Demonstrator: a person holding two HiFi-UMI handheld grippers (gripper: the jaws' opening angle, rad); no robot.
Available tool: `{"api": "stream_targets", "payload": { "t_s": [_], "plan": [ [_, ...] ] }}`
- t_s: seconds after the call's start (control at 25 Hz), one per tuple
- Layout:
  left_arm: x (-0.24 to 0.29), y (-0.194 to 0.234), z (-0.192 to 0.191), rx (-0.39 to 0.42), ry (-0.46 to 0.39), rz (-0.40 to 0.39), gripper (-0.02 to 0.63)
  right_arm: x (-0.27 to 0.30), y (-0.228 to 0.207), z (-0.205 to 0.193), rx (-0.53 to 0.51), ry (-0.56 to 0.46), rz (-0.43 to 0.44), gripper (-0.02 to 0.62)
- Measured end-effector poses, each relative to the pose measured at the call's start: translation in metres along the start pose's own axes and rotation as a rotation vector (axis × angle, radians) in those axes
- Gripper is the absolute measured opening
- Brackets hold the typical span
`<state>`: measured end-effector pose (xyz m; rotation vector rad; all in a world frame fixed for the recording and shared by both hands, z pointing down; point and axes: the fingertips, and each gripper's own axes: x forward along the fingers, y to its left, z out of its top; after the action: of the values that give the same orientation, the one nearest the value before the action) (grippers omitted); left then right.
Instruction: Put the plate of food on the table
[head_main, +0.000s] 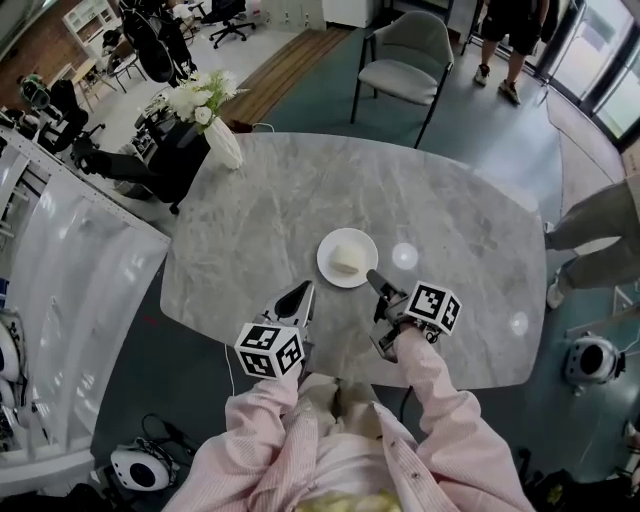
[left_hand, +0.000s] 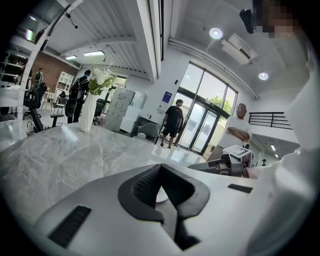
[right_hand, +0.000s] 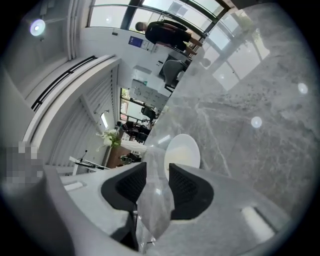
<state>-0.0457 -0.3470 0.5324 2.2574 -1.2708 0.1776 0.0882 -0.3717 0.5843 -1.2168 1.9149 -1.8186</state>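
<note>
A white plate with a pale piece of food rests on the grey marble table, near its front middle. My right gripper sits just right of the plate, its tips close to the rim. In the right gripper view the plate lies beyond the jaws, and my right gripper is shut on a crumpled clear plastic film that hangs between the pads. My left gripper hovers a little in front and left of the plate. Its jaws are shut with nothing in them.
A white vase of flowers stands at the table's far left corner. A grey chair is behind the table. A person's legs are at the right edge, and another person stands farther back. Equipment stands on the floor at both sides.
</note>
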Motion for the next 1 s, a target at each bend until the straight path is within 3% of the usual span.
{"api": "stream_targets", "payload": {
  "t_s": [0.16,0.32,0.64,1.0],
  "plan": [
    [-0.010,-0.010,0.013,0.029,-0.031,-0.015,0.000,-0.016,0.026,-0.002,-0.044,0.012,0.074,0.088],
    [-0.022,-0.022,0.026,0.064,-0.055,-0.028,0.000,-0.034,0.050,-0.004,-0.176,0.000,0.096,0.012],
    [-0.037,-0.044,0.045,0.120,-0.102,-0.061,0.000,-0.055,0.100,-0.003,-0.473,-0.059,0.131,0.006],
    [-0.053,-0.045,0.075,0.197,-0.163,-0.036,0.000,-0.083,0.134,0.003,-0.806,-0.177,0.123,0.005]
  ]
}}
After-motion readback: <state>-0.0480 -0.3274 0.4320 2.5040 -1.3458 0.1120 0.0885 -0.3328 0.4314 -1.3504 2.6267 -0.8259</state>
